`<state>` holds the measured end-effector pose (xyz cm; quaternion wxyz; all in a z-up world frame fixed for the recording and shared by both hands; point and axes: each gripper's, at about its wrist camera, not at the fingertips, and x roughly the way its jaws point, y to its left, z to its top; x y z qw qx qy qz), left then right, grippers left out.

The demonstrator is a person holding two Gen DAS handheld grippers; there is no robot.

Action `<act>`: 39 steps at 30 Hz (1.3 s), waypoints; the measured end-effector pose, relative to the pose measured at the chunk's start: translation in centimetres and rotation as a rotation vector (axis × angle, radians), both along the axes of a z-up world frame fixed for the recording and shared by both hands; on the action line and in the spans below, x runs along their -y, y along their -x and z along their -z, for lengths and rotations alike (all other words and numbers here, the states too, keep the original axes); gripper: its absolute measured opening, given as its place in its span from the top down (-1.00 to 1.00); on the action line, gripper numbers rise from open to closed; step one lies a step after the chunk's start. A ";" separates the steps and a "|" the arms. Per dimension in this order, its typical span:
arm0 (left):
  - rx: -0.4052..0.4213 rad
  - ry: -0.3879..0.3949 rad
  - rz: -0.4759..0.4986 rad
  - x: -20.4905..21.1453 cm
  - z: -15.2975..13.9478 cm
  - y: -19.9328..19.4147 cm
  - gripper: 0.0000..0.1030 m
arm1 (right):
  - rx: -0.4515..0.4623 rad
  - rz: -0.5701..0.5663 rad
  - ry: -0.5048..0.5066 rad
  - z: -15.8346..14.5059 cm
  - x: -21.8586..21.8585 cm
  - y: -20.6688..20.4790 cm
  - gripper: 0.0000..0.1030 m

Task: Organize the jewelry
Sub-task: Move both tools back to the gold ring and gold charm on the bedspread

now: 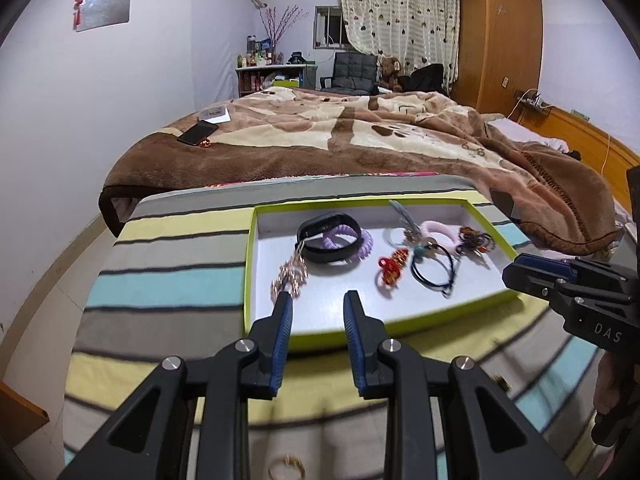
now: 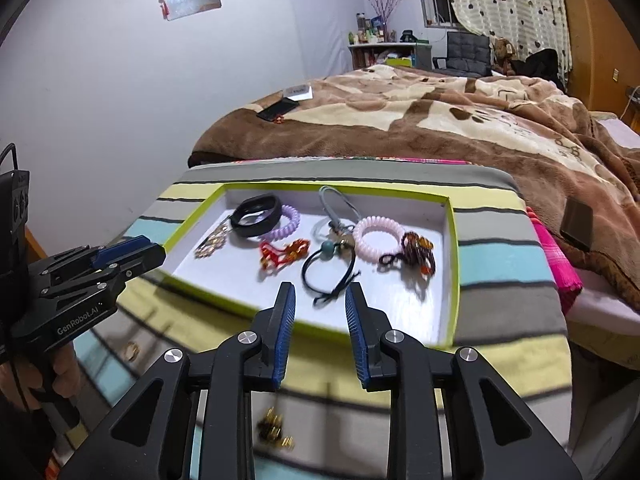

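Note:
A shallow green-rimmed tray [image 1: 250, 268] [image 2: 455, 248] with a white floor lies on a striped cloth. In it are a black wristband [image 1: 328, 240] [image 2: 256, 216], a purple coil tie [image 2: 286, 222], a gold chain bracelet [image 1: 290, 276], a red ornament [image 1: 390, 268] [image 2: 280, 258], a black hair tie with a teal bead [image 2: 328, 272], a pink coil tie [image 2: 378, 238] and a dark beaded piece [image 2: 416, 252]. My left gripper [image 1: 318, 296] hovers over the tray's near edge, open and holding nothing. My right gripper [image 2: 320, 288] is also open and holding nothing, near the black hair tie. A gold ring [image 2: 132, 350] and small gold pieces [image 2: 274, 428] lie on the cloth before the tray.
The striped cloth [image 1: 160, 280] covers a small surface that drops off at left and right. Behind it is a bed with a brown blanket [image 1: 360, 140], with a phone [image 1: 198, 133] on it. A dark flat box [image 2: 576, 220] rests on the blanket at right, above pink fabric [image 2: 556, 264].

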<state>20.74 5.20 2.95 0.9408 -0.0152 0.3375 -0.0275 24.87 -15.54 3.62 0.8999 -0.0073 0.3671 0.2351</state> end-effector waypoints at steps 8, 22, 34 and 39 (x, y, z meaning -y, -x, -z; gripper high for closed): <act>0.045 0.017 -0.014 -0.1 -0.5 5.6 0.47 | 0.059 0.006 -0.017 -1.0 1.2 5.6 0.47; 0.082 0.004 -0.027 0.4 -0.5 12.2 0.46 | 0.069 0.013 -0.037 -0.3 2.8 12.5 0.35; 0.082 -0.001 -0.032 0.3 0.3 15.1 0.38 | 0.077 0.021 -0.030 -0.1 3.3 14.7 0.34; 0.076 0.001 -0.035 0.1 0.6 15.1 0.37 | 0.078 0.016 -0.024 0.0 3.2 14.8 0.34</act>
